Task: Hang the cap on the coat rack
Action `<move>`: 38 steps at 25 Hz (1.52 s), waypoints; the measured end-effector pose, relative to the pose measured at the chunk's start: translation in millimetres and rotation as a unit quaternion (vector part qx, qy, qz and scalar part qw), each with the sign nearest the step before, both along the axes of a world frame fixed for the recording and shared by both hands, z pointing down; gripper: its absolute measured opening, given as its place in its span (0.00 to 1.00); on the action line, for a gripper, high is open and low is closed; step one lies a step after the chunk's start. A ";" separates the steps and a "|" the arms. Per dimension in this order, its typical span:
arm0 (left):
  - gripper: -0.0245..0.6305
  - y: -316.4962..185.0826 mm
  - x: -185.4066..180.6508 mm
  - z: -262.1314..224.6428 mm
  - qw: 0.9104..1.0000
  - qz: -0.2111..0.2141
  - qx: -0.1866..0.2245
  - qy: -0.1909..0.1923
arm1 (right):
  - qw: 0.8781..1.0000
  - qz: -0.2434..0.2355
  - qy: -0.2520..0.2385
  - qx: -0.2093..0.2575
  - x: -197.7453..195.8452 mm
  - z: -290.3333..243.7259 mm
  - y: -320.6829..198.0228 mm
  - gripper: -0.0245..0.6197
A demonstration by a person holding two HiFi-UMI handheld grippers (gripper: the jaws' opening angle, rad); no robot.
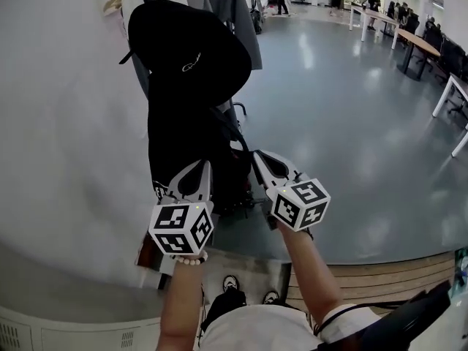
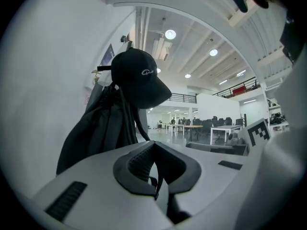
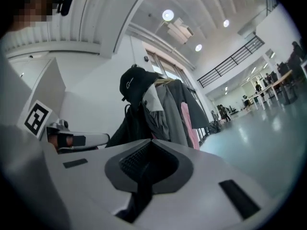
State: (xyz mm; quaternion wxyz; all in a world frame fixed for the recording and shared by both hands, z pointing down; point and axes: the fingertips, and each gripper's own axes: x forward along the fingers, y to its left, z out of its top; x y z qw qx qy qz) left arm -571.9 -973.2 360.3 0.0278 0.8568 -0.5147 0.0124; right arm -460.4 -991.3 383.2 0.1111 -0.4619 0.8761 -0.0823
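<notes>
Head view: glossy grey floor [image 1: 351, 123] fills the right half of the frame. A plain white wall [image 1: 66, 137] fills the left half.

Centre frame, a long black hanging coat [image 1: 183, 145] drops from the upper part towards the middle. The peg carrying it is hidden.

Black fabric baseball cap with a small white logo [image 1: 186, 53] sits on top of that coat, upper left of centre, brim towards the right. Left gripper view has the cap [image 2: 139, 78] upper centre, brim to the right. Right gripper view has it [image 3: 134, 83] left of centre, with grey and pink garments [image 3: 177, 109] just to its right.

Left gripper [image 1: 205, 165], lower centre, points up at the coat's lower part. Its jaws are closed tip to tip on nothing, well below the cap. Right gripper [image 1: 259, 156] is just beside it, jaws likewise pressed together and empty.
</notes>
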 end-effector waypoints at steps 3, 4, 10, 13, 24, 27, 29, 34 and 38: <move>0.04 20.3 6.9 35.5 1.000 -0.002 -0.024 -0.016 | 0.998 0.003 0.054 -0.030 7.2 39.9 17.1 0.04; 0.04 25.1 8.8 46.1 0.999 -0.002 -0.032 -0.014 | 0.997 0.002 0.063 -0.040 10.2 50.5 21.8 0.04; 0.04 56.6 21.6 99.1 0.996 0.005 -0.086 -0.002 | 0.993 -0.005 0.070 -0.091 25.9 96.9 57.3 0.04; 0.04 70.2 24.6 106.7 0.996 0.015 -0.085 -0.005 | 0.993 -0.007 0.071 -0.098 27.0 103.2 77.8 0.04; 0.04 152.2 -39.4 120.6 0.994 0.042 -0.097 0.025 | 0.993 -0.002 0.054 -0.105 -35.4 92.4 185.4 0.04; 0.04 182.2 -59.5 124.0 0.993 0.054 -0.102 0.035 | 0.992 0.010 0.056 -0.111 -59.7 94.2 219.8 0.04; 0.04 200.8 -69.8 128.7 0.991 0.066 -0.109 0.040 | 0.991 0.025 0.062 -0.114 -71.7 97.2 243.2 0.04; 0.04 237.0 -88.2 141.2 0.986 0.089 -0.131 0.055 | 0.987 0.058 0.047 -0.141 -86.5 110.2 295.0 0.04; 0.04 261.2 -88.6 144.4 0.983 0.104 -0.141 0.061 | 0.986 0.075 0.025 -0.144 -89.8 107.4 318.4 0.04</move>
